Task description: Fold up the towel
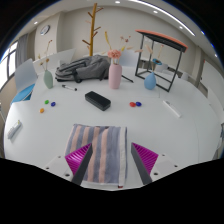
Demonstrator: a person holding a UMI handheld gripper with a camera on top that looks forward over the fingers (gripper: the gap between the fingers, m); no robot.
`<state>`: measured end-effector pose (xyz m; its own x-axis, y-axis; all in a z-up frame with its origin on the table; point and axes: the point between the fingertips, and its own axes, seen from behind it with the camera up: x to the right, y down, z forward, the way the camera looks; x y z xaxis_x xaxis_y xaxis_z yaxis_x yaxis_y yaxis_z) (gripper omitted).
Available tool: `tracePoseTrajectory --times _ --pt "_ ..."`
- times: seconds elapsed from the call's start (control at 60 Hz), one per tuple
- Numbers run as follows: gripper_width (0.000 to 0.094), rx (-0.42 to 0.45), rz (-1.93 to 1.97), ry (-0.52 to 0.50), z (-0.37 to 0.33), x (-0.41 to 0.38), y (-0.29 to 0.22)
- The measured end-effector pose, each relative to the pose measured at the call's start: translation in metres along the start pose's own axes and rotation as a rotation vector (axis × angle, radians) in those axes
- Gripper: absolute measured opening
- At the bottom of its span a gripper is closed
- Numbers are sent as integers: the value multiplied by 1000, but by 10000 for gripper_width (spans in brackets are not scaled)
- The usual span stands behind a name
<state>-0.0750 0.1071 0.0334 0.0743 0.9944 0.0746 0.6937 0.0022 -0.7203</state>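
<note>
Hovered with tool (112,158) fingers apart over the striped towel (98,150) lying flat between them on the white bench (60,118); soft, limp, light, probably best pinched at a near corner.

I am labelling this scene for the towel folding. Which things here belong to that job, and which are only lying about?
Belong to the job:
striped towel, lying flat between the fingers
tool, open, fingers at the towel's two sides

Only lying about:
black box
pink vase
blue cup
grey bag
wooden stand
</note>
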Motion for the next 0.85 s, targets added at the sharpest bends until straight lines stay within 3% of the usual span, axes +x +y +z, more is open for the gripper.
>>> tracePoseTrajectory --times 0.033,0.1,0.417,0.55,0.85 --pt "798 12 -7 -7 -12 2 -6" --pt "861 30 -12 -20 -46 0 -22" --pt "850 155 -36 -48 -290 -10 -70" --pt "850 209 -32 16 -320 -3 -68" --pt "852 127 8 -47 -312 -19 -19"
